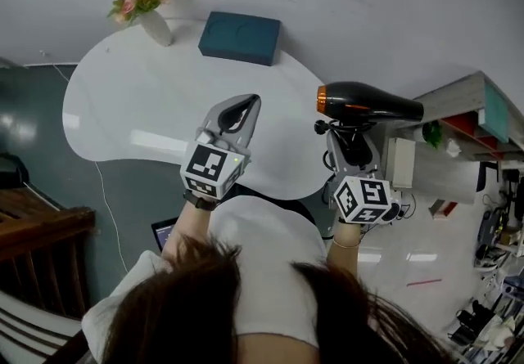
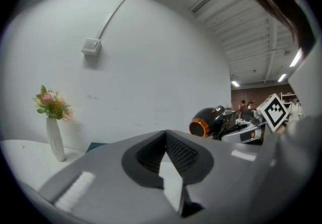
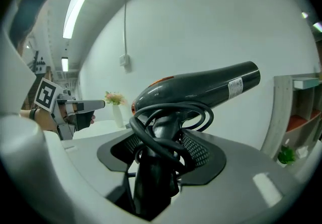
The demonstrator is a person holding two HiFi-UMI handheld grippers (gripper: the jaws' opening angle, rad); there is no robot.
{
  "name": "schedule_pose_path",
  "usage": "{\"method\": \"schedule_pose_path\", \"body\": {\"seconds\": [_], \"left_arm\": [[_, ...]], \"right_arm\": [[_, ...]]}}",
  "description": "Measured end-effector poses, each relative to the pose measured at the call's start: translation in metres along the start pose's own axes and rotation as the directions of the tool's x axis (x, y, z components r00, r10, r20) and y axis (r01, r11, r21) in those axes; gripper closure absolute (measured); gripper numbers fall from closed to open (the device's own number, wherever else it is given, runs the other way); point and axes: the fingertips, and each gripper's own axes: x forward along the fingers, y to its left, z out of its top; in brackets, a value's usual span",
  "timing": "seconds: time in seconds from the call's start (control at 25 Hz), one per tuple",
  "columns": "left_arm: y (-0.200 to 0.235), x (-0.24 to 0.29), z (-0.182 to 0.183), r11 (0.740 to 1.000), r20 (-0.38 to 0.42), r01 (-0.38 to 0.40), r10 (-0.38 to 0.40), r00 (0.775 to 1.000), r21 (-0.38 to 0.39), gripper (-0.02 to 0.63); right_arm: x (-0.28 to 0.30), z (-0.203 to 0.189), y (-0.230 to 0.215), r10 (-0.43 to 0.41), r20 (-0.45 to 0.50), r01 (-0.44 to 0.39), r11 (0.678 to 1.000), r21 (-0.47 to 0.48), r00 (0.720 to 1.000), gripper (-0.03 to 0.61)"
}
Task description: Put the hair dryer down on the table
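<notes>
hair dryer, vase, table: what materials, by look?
Hair dryer: likely glossy dark plastic; highlights streak its barrel, orange ring at one end.
Vase: white, smooth, probably ceramic; too small to be sure.
Table: white glossy top mirroring lights; laminate or stone, unclear.

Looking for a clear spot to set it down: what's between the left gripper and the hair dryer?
Nothing. In the head view, only bare white table lies between the left gripper and the hair dryer.
</notes>
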Motion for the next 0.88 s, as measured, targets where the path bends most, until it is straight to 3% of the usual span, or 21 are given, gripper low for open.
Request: {"method": "schedule_pose_path", "body": {"seconds": [0.28,0.88], "left_arm": [[0.004,-0.019,0.003,0.998,0.026,-0.065,0.066,0.998,-0.008,0.555],[0.021,-0.004,0.008,0.998,0.024,-0.062,0.062,0.998,-0.026,0.555]], "right_arm": [[0.013,0.01,0.018,0.099,0.007,-0.098,0.994,-0.037,0.995,0.333],[0.041,0.013,0.026,0.13,-0.048,-0.132,0.991,-0.036,0.99,0.333]]}}
